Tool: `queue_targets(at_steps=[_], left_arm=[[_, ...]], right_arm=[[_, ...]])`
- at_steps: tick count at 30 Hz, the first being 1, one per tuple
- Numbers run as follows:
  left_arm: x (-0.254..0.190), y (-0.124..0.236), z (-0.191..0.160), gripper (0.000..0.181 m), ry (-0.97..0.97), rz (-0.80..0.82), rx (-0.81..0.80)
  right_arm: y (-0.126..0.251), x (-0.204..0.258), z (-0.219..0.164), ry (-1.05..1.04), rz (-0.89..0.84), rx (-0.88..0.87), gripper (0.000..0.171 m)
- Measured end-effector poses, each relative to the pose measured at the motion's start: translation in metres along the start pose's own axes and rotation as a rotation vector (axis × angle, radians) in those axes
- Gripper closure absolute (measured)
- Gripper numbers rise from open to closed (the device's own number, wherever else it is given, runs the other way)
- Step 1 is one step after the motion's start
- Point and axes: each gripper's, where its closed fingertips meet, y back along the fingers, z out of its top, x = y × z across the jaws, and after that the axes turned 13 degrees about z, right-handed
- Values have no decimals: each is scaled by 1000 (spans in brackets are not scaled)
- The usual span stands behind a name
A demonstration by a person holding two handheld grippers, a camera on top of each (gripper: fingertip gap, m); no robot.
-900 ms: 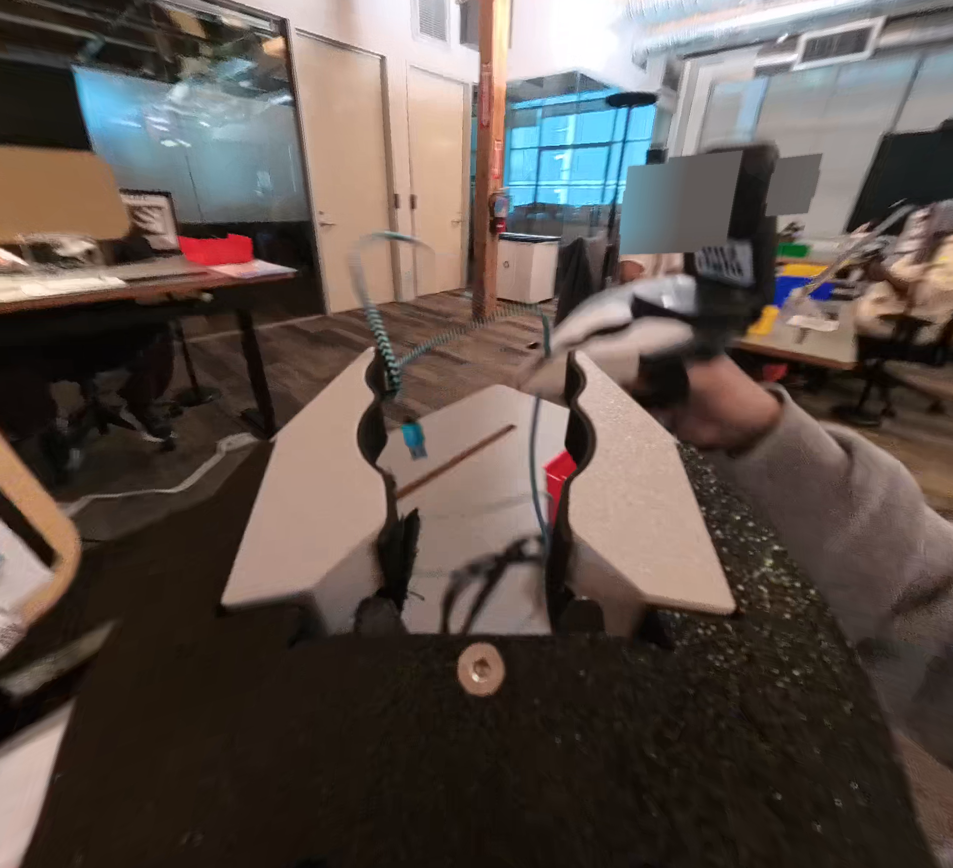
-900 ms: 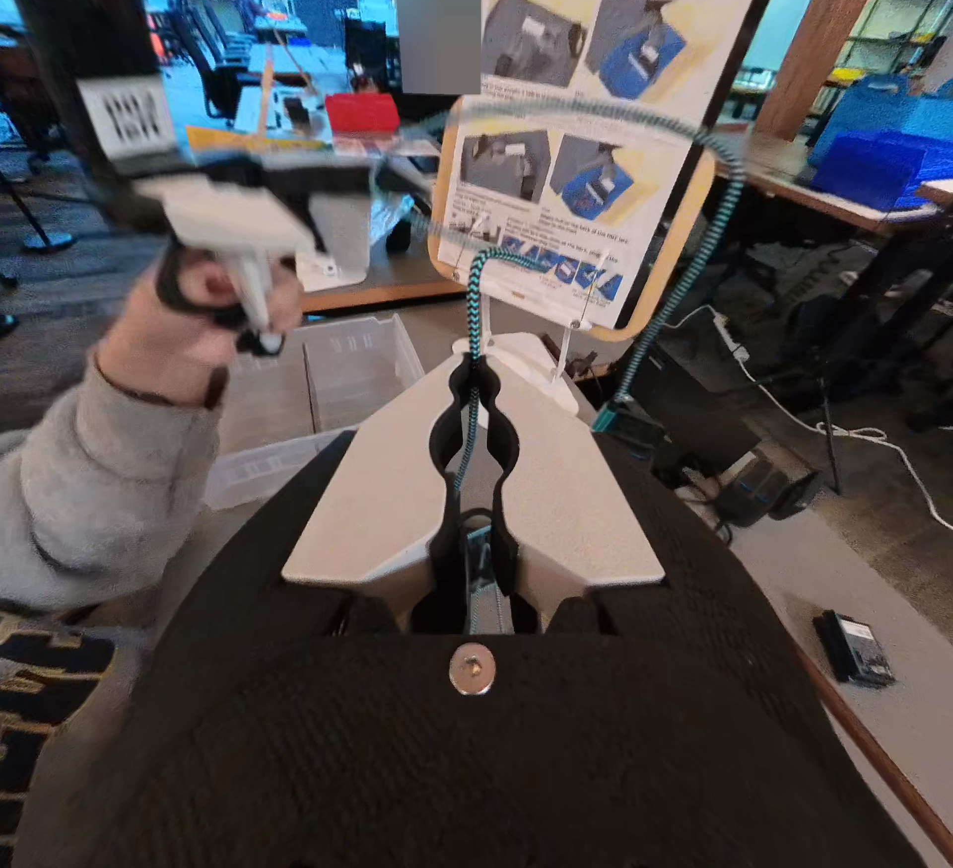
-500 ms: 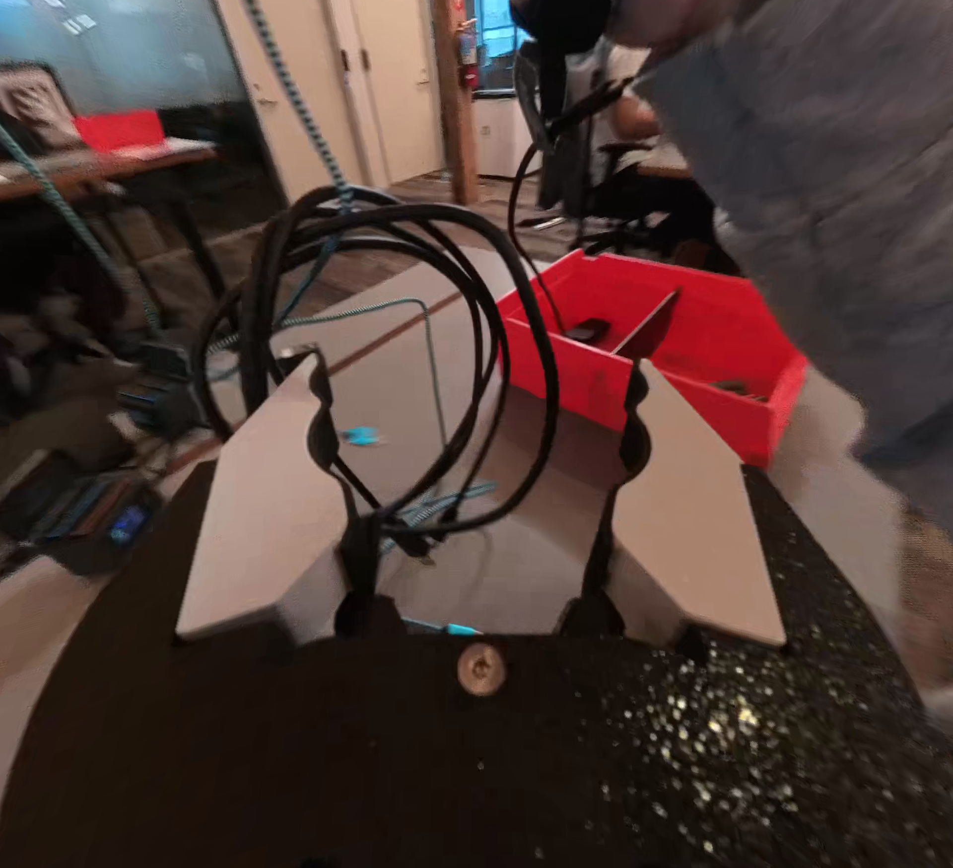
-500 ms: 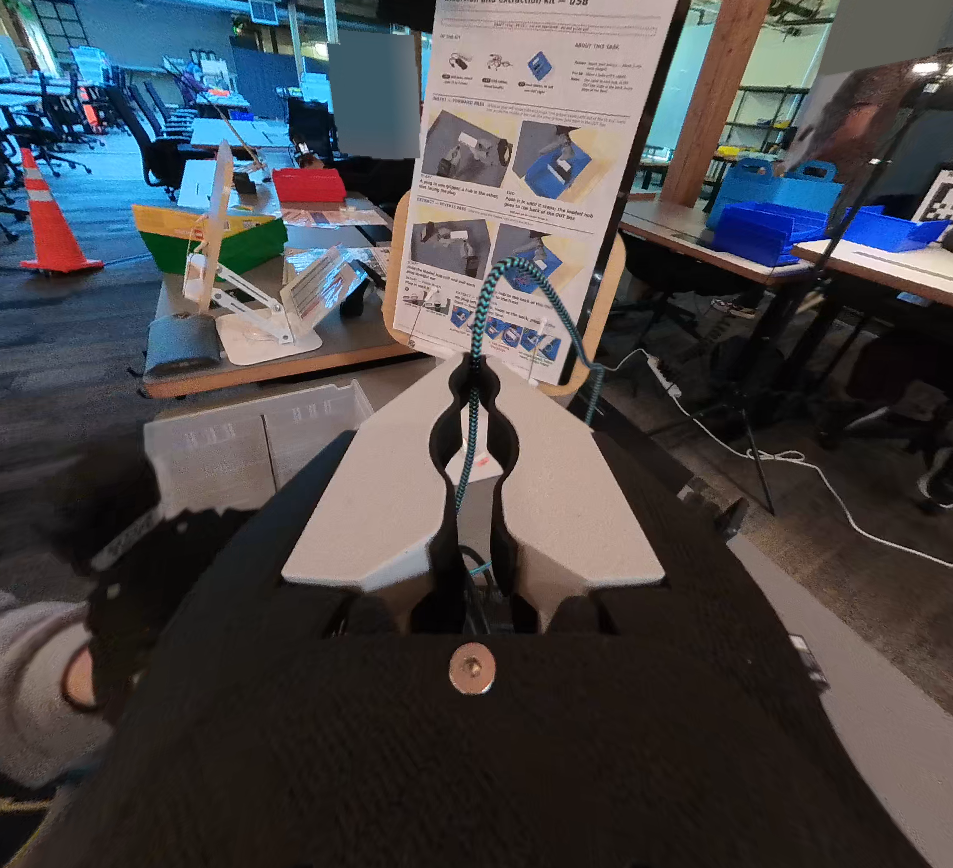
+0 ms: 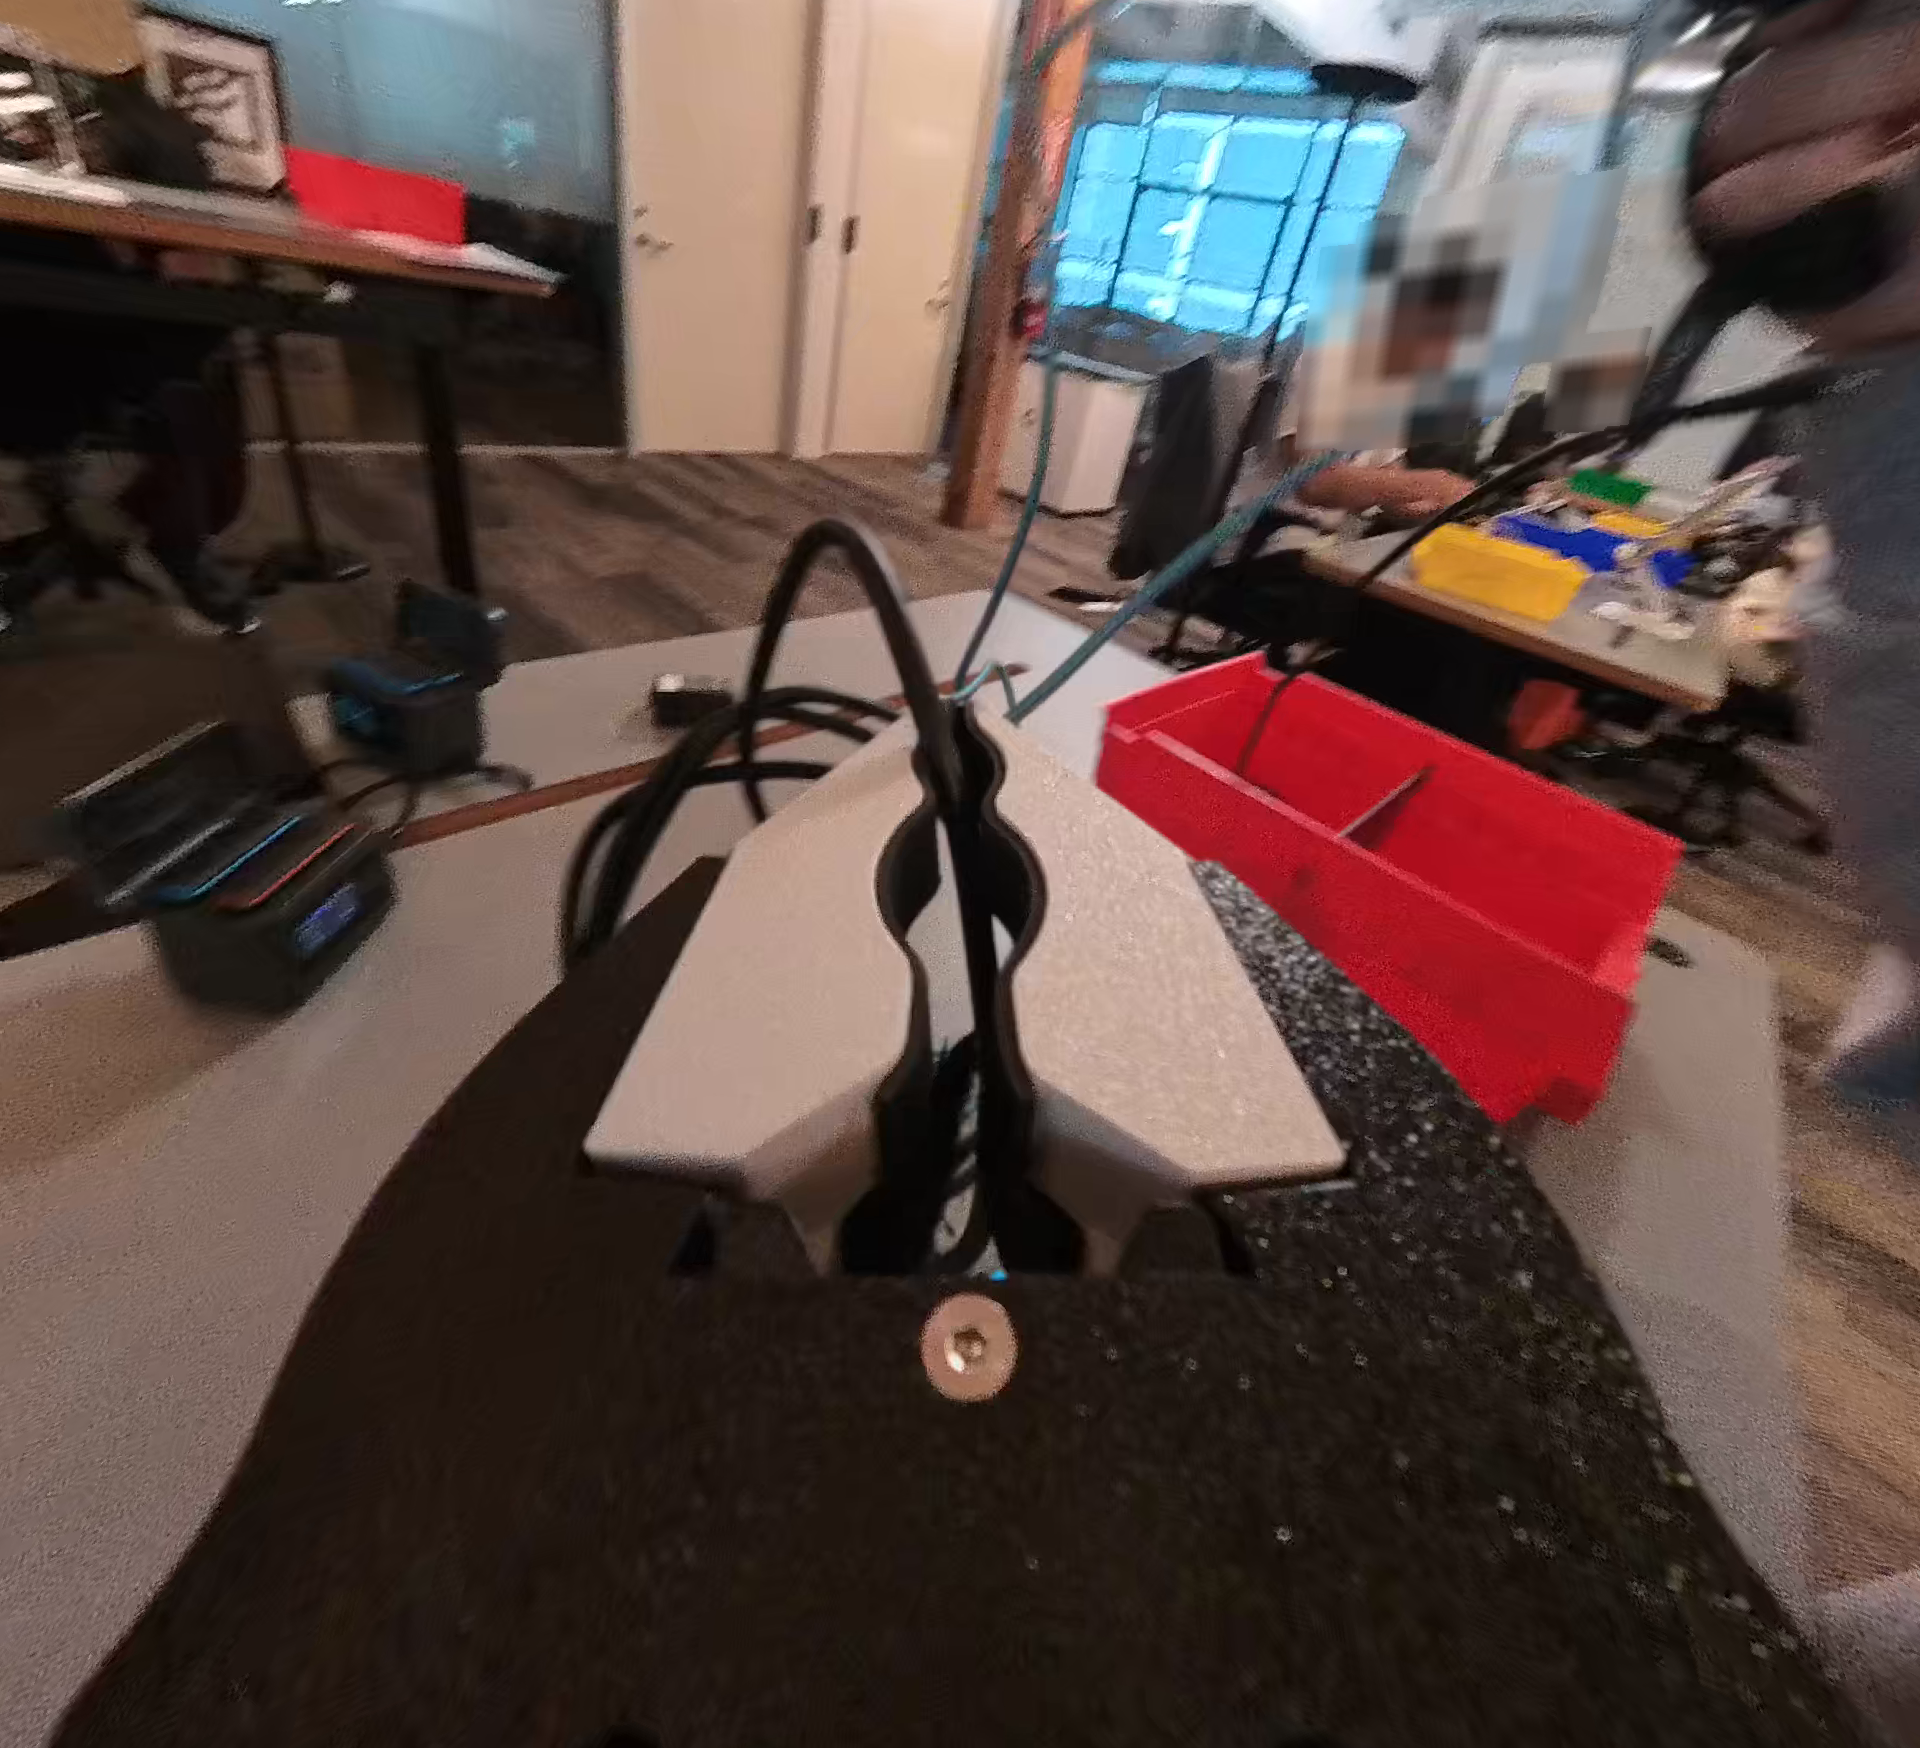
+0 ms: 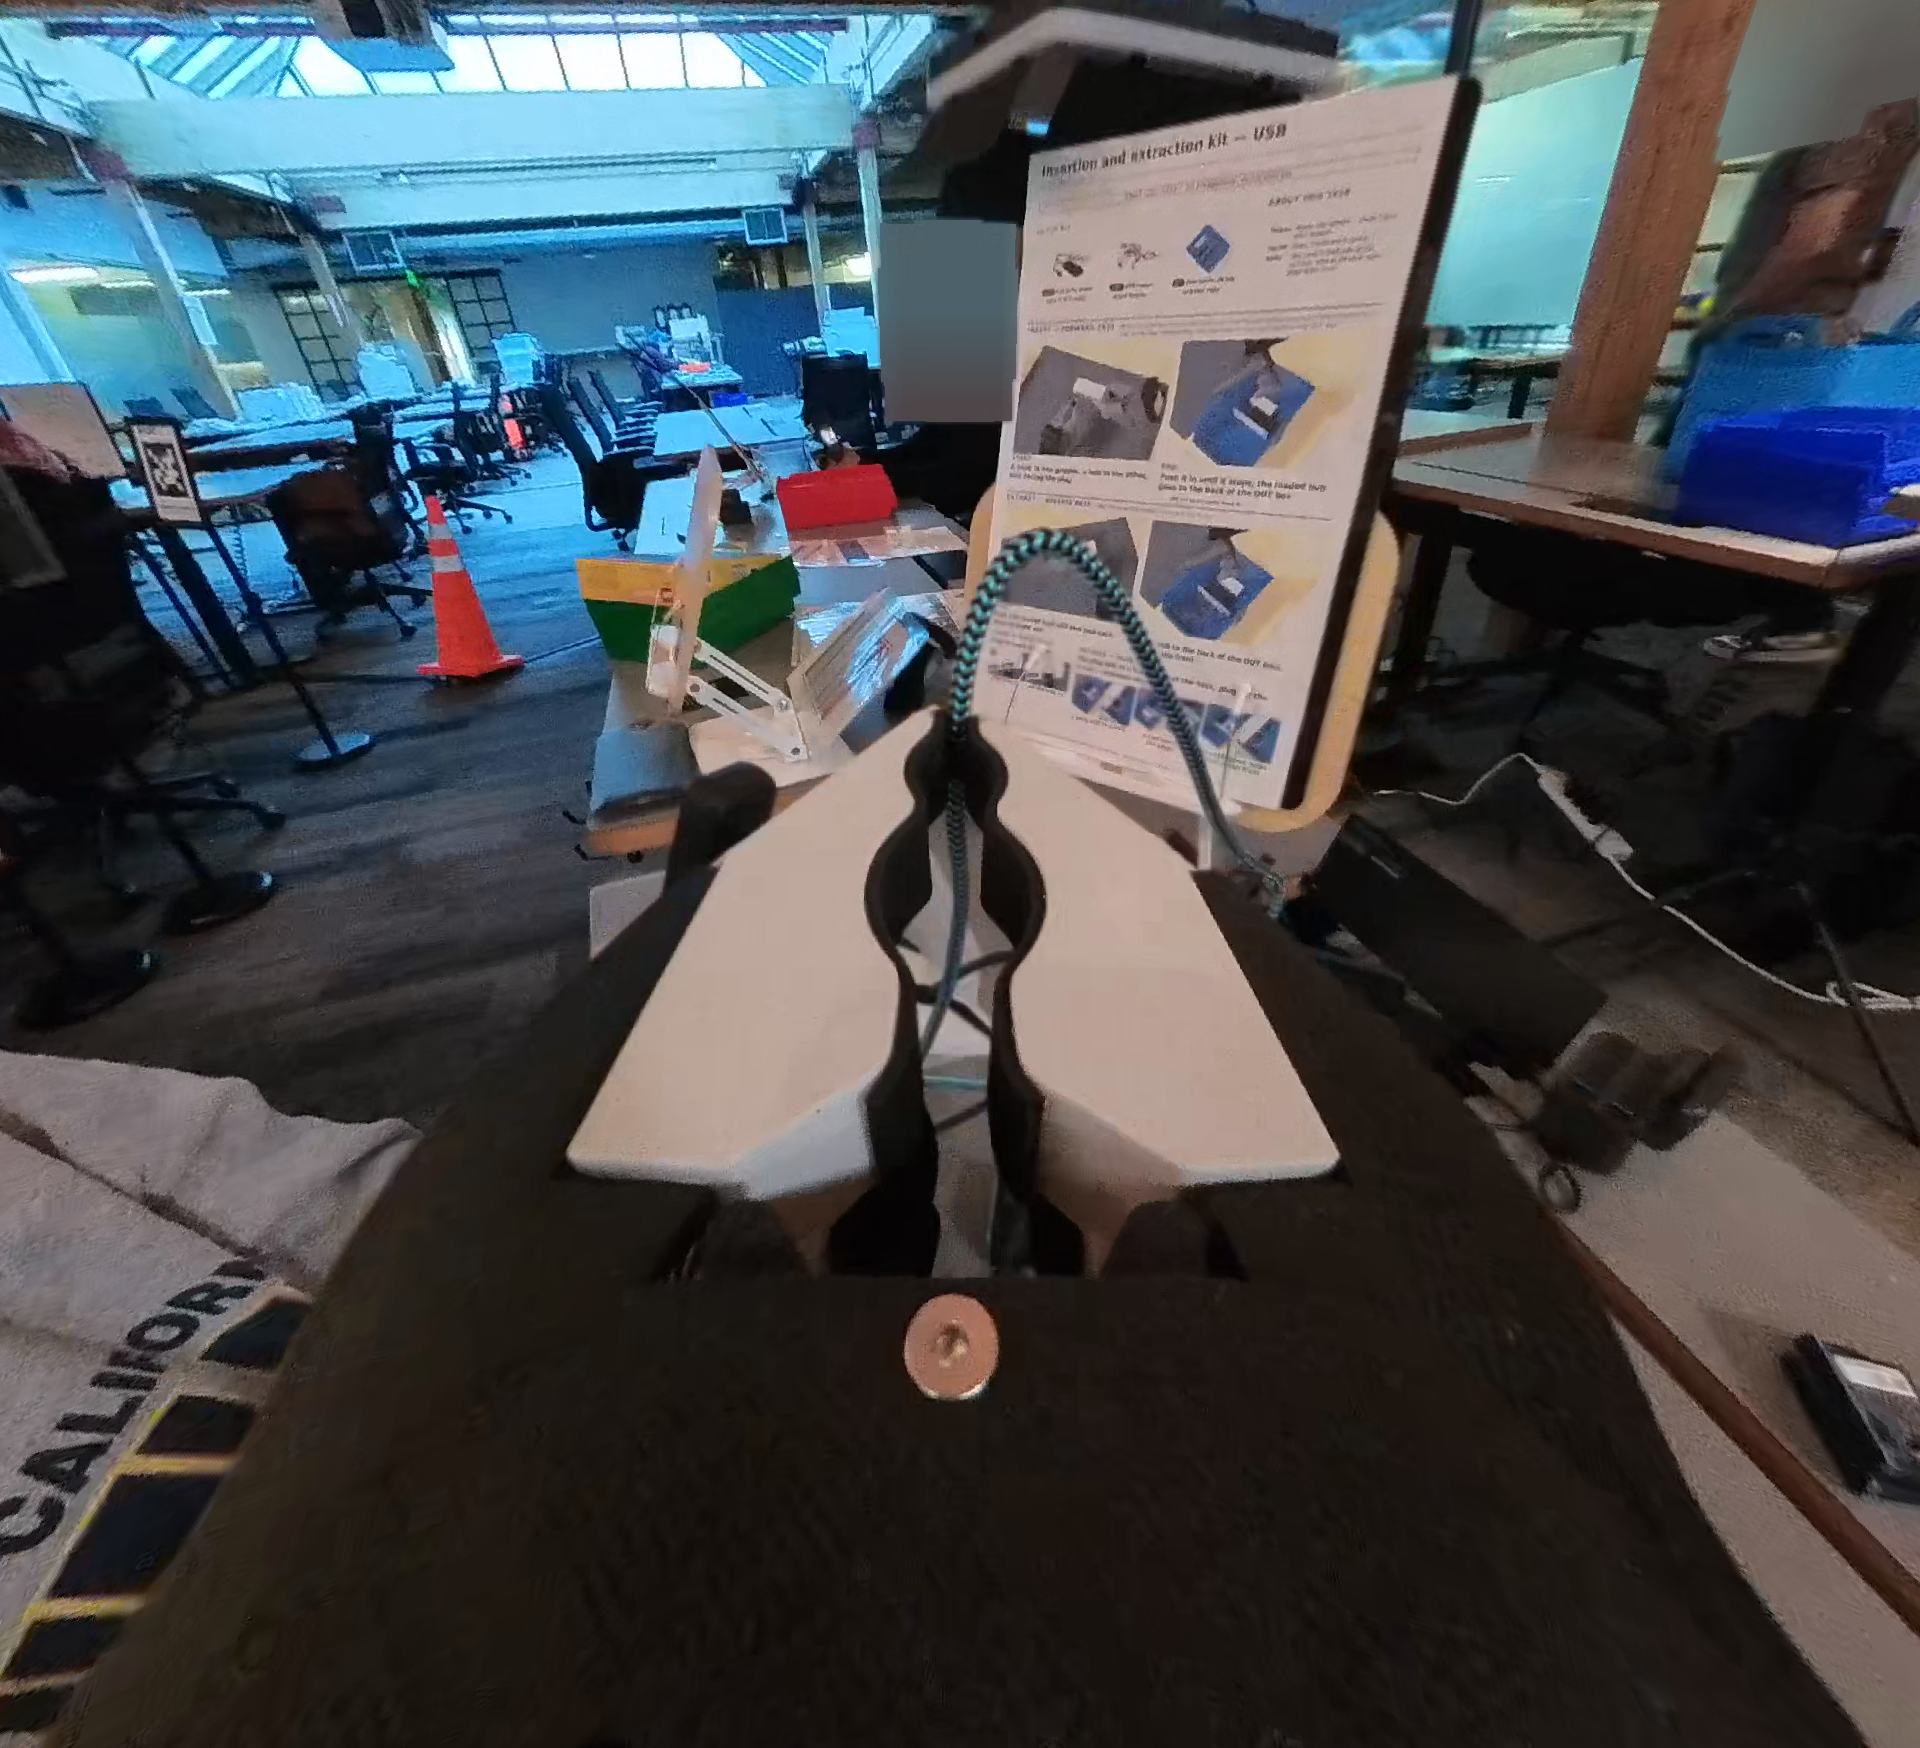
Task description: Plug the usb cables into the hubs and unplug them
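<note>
The left gripper (image 5: 961, 742) is squeezed on a black cable (image 5: 831, 576) and the right gripper (image 6: 956, 742) on a teal braided cable (image 6: 997, 597), above a grey bench (image 5: 208, 1127) with a red bin (image 5: 1382, 877), then desks and an orange cone (image 6: 462, 597) far back.

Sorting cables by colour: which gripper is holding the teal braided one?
The right gripper: its jaws pinch the teal-and-black braided cable. The left gripper is shut on plain black cables instead.
</note>
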Motion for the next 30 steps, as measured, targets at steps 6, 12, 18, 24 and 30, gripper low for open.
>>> queue_targets(at_steps=[6, 12, 18, 24, 30], left_arm=[[50, -4, -27, 181, -86, 193, 115], [72, -8, -60, 181, -128, 271, 251], [85, -10, -91, 181, -112, 295, 364], [106, -6, -126, 181, -179, 376, 534], [131, -2, -168, 181, -215, 448, 701]], right_arm=[[3, 1, 57, 68, -6, -4, 171], [9, 12, 130, 123, 4, -108, 171], [31, 15, 190, 194, -85, -208, 171], [40, 12, 224, 243, -177, -201, 171], [37, 19, 257, 252, -196, -225, 171]])
